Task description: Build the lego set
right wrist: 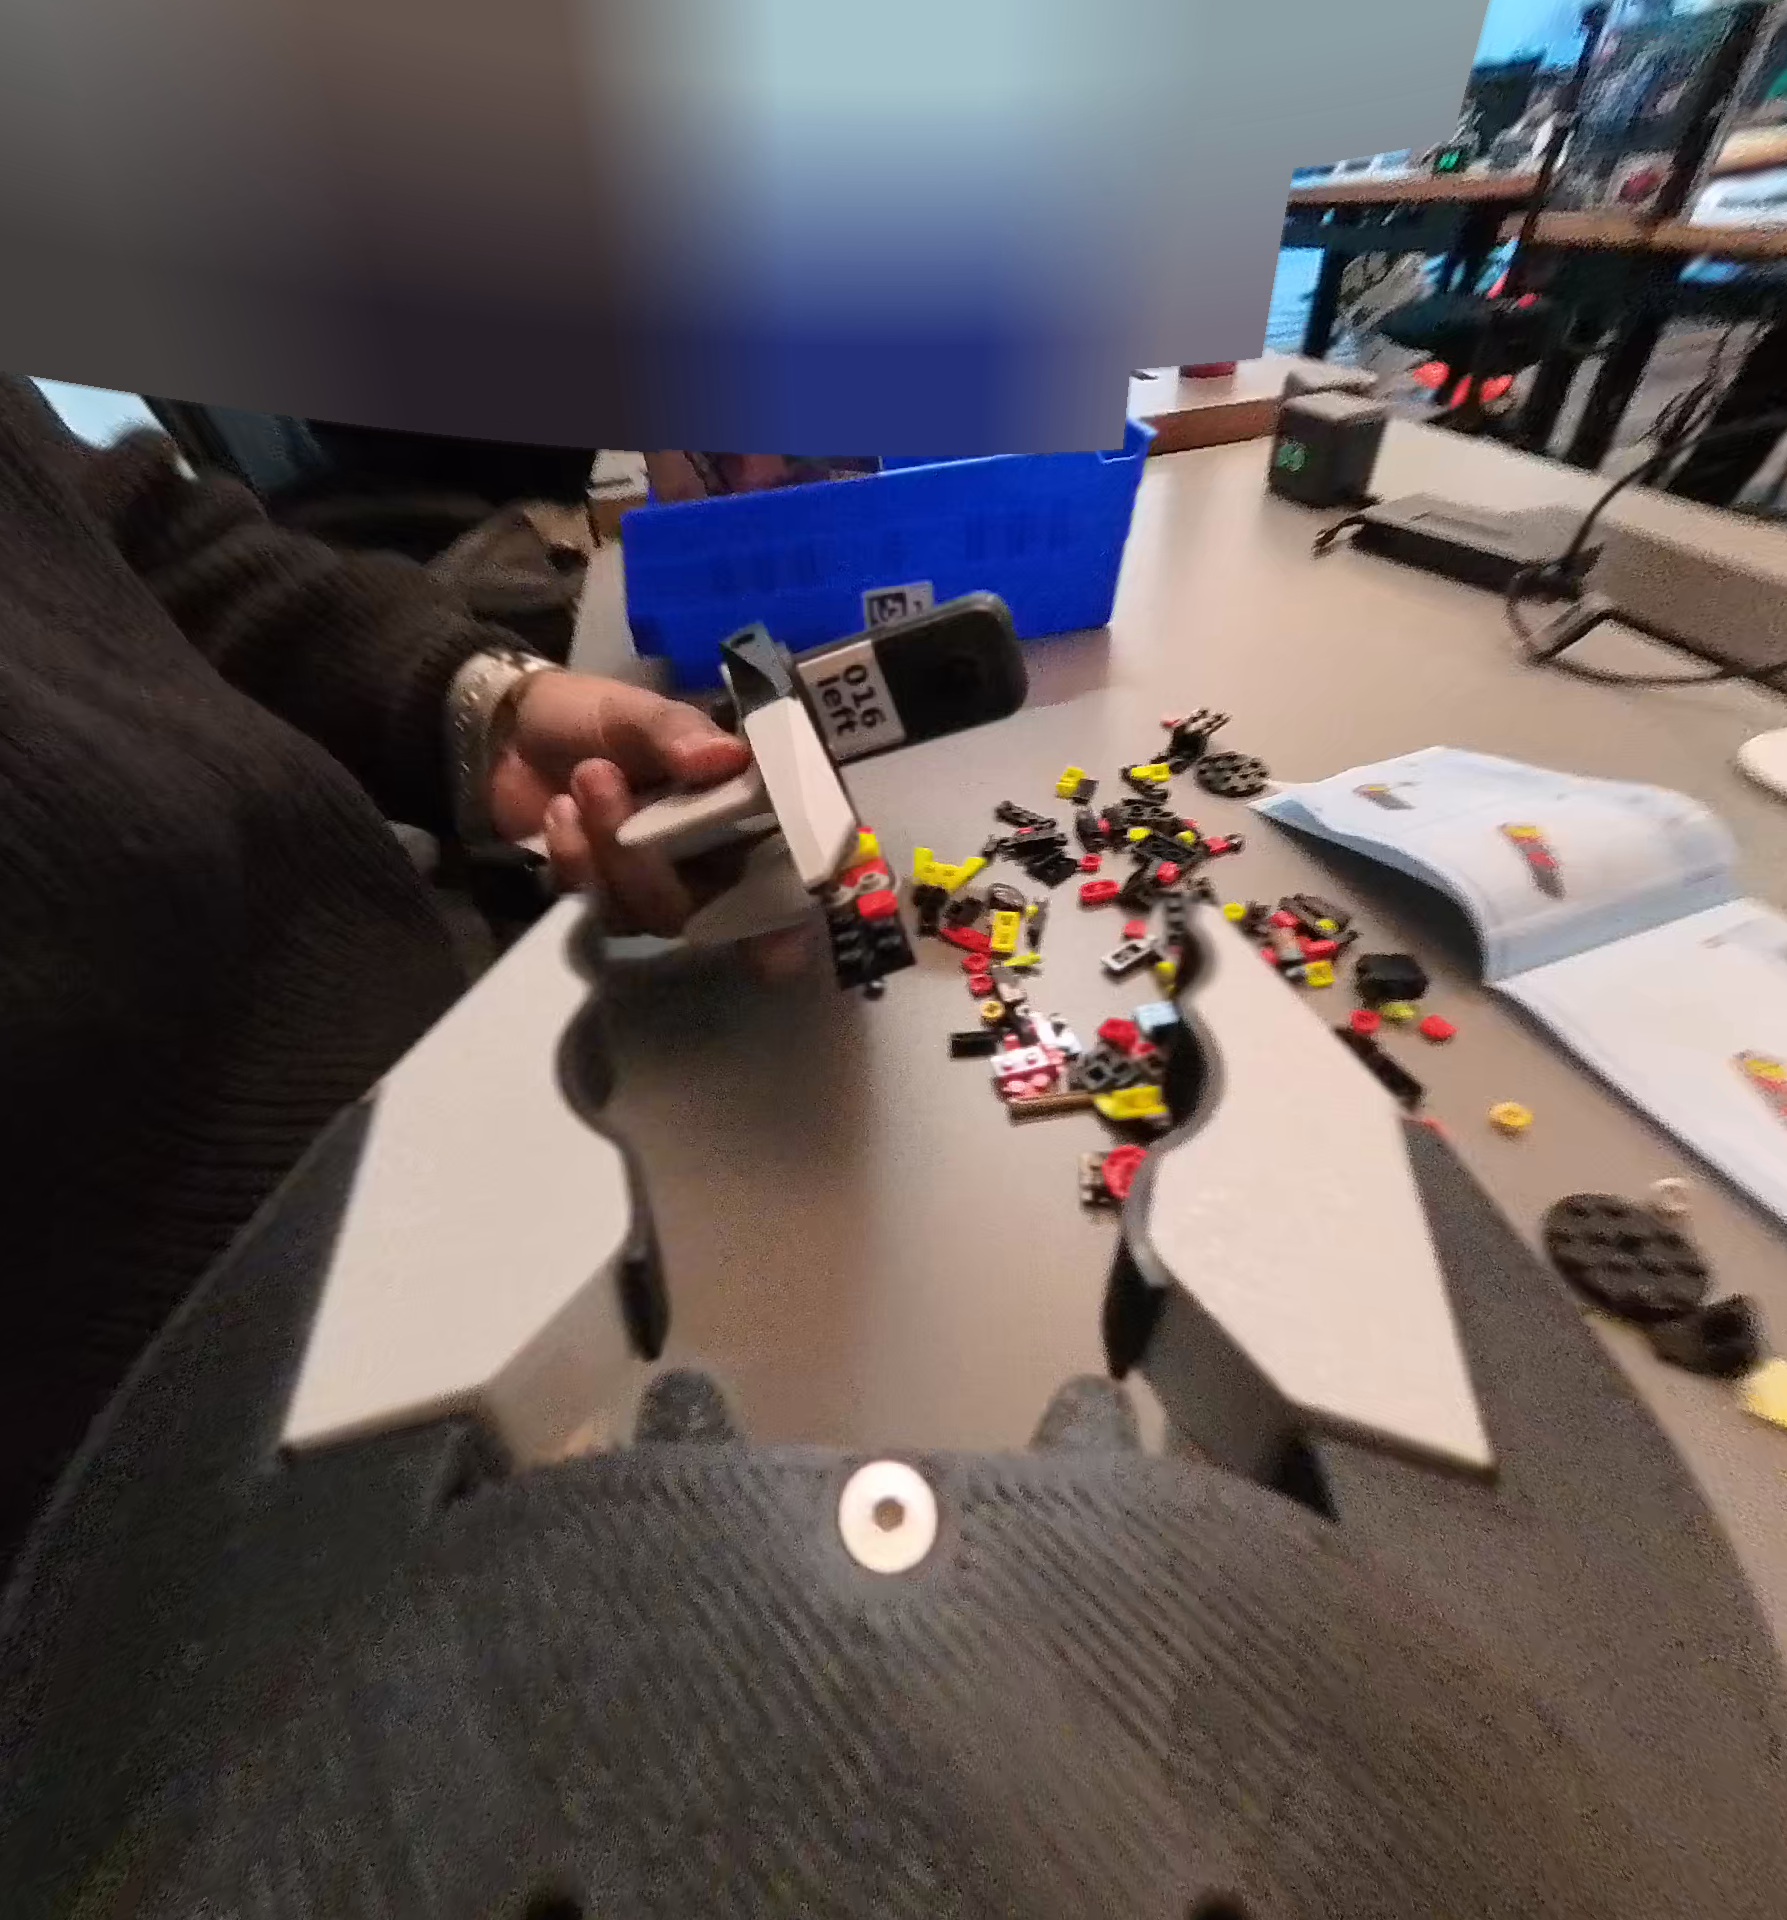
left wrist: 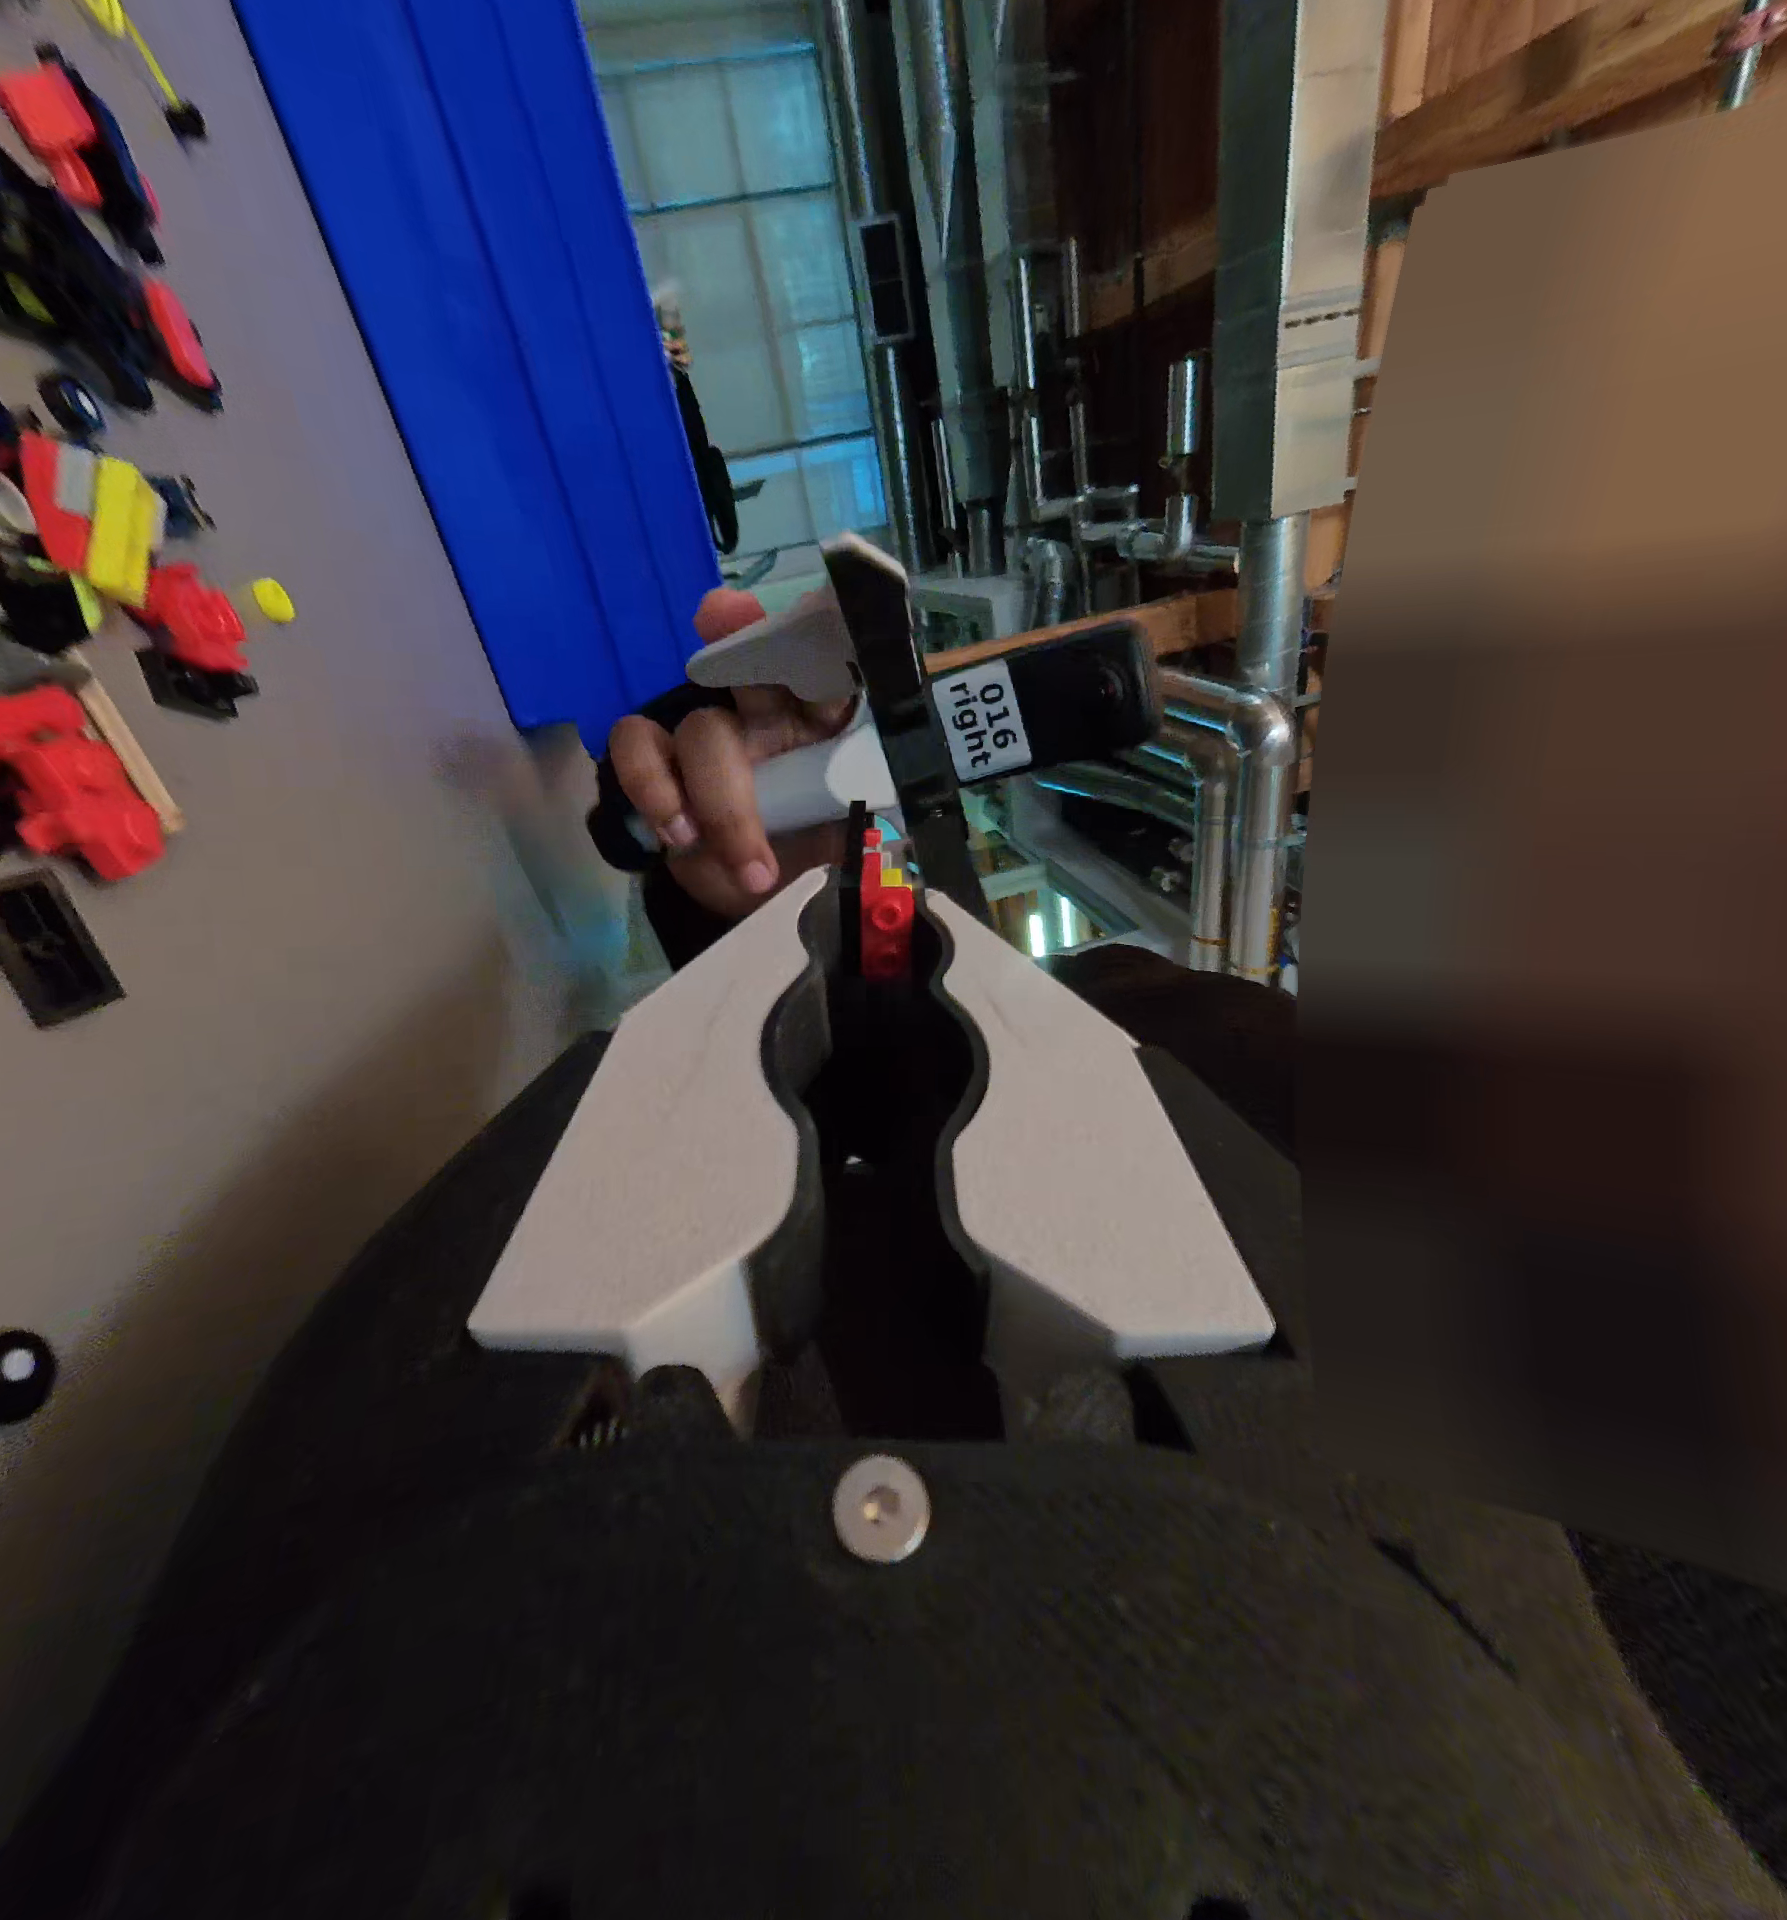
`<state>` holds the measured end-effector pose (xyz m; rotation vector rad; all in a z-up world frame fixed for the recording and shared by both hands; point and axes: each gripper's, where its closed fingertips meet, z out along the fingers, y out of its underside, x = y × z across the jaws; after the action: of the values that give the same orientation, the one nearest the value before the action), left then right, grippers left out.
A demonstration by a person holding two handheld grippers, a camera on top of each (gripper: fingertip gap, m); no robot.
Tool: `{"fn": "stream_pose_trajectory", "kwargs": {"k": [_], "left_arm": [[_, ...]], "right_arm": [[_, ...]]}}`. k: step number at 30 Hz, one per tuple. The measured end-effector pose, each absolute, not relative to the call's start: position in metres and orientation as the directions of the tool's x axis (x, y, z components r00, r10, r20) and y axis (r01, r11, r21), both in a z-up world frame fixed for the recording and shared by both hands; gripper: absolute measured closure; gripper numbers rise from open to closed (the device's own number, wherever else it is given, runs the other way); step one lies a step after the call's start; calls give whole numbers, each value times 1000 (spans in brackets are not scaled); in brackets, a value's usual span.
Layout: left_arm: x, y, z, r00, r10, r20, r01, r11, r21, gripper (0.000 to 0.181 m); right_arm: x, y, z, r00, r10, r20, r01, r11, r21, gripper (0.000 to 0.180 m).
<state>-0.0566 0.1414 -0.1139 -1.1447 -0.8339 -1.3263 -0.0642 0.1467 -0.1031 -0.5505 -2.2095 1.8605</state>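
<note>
My left gripper (left wrist: pixel 873 914) fingers clench one red-and-black lego assembly (left wrist: pixel 884 920). My right gripper (right wrist: pixel 889 935) fingers are spread, empty. Beside one blue bin (right wrist: pixel 868 551): loose bricks (right wrist: pixel 1107 935), uncounted.

Left gripper (left wrist: pixel 876 914): jaws nearly closed, clamped on a small part-built black, red and yellow model (left wrist: pixel 884 914) pinched between the white fingertips (left wrist: pixel 754 966).
Left hand (right wrist: pixel 608 800): wrapped round the handle behind the left gripper, a dark knitted sleeve (right wrist: pixel 245 727) and a wrist band behind it.
Right gripper (right wrist: pixel 889 935): jaws spread wide, nothing between the fingers (right wrist: pixel 1273 1143).
Right hand (left wrist: pixel 702 790): curled round the right gripper's handle, knuckles turned towards the left gripper, just beyond its tips.
</note>
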Motion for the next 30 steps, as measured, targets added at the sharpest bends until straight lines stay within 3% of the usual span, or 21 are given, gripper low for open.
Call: {"fn": "stream_pose_trajectory", "kwargs": {"k": [1, 3, 6, 11, 13, 18, 30], "left_arm": [[-58, 141, -114, 143, -282, 949, 980, -97, -176, 174], [-60, 140, -111, 208, -273, 939, 969, -75, -236, 174], [-57, 141, -105, 322, -257, 911, 937, -53, -346, 173], [-53, 144, -101, 551, -178, 815, 824, -35, -565, 174], [-51, 145, -104, 649, -123, 750, 751, -53, -658, 173], [-43, 149, -105, 806, -64, 588, 583, -90, -808, 173], [-37, 150, -100, 829, -93, 552, 546, -82, -834, 172]], "right_arm": [[-64, 147, -103, -909, 393, -138, 198, 116, -973, 66], [-63, 147, -108, -907, 375, -191, 251, 118, -961, 78], [-65, 151, -108, -899, 378, -220, 274, 94, -957, 119], [-58, 147, -97, -848, 219, -483, 481, -64, -874, 141], [-54, 146, -93, -849, 177, -498, 492, -82, -867, 159], [-50, 145, -94, -869, 176, -463, 462, -49, -886, 166], [-47, 144, -95, -891, 170, -421, 423, -23, -906, 172]]}}
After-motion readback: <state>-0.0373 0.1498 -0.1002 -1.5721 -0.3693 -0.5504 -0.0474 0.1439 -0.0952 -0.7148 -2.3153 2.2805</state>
